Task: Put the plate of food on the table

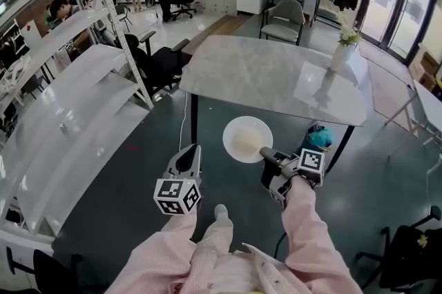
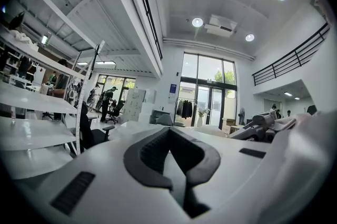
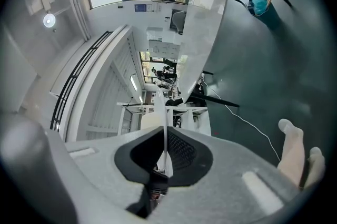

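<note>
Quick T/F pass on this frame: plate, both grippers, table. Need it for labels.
1. The right gripper grips the plate by its rim. True.
2. The plate rests on the table. False: it is held in the air, short of the table's near edge.
3. The left gripper carries a cup. False: its jaws are together with nothing between them.
4. A vase with flowers stands on the table. True.
5. The plate is empty. False: a pale heap of food lies in it.
</note>
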### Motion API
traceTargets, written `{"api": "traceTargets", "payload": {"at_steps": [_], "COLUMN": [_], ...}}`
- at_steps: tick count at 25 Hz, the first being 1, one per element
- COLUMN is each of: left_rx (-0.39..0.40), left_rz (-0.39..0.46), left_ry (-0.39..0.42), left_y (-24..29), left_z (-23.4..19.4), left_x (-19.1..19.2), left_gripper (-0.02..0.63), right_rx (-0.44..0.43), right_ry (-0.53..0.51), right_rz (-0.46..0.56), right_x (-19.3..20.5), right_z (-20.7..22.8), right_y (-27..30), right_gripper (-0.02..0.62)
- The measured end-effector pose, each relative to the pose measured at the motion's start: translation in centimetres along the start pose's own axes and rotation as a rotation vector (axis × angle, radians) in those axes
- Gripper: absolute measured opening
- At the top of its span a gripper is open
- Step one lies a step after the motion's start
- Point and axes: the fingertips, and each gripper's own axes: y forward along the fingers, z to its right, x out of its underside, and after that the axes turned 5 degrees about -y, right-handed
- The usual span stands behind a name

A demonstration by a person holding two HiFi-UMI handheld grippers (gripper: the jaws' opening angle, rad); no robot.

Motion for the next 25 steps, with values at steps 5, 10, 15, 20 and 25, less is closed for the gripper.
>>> {"api": "traceTargets", "payload": {"at_steps": [5, 10, 15, 20, 25], "left_rx": [0.001, -0.001, 0.003, 0.015, 0.018], "left_rz": [-0.019, -0.028, -0.033, -0.045, -0.055], "left_ry": [-0.008, -0.010, -0.006, -0.001, -0.002], "left_y": [6.4, 12.1, 16.6, 19.9, 22.4], "left_z": [-2.5, -4.8, -6.7, -7.8, -8.8], "left_x": [-0.9, -2.0, -2.8, -3.6, -3.6], "left_gripper": [-0.009, -0.008, -0.008, -0.008, -0.008], "right_rx": [0.001, 0.003, 0.006, 0.005, -0.003], "right_ry": [0.011, 0.023, 0.029, 0.039, 0.031], "right_rz": [-0.007, -0.003, 0.004, 0.007, -0.001], "right_x": [-4.8, -9.1, -12.6, -15.0, -17.2], "right_z": [0.2, 0.4, 0.8, 0.6, 1.5], "right_y": [4.7, 8.8, 12.1, 14.7, 16.9], "right_gripper": [0.015, 0.015, 0.015, 0.015, 0.015]}}
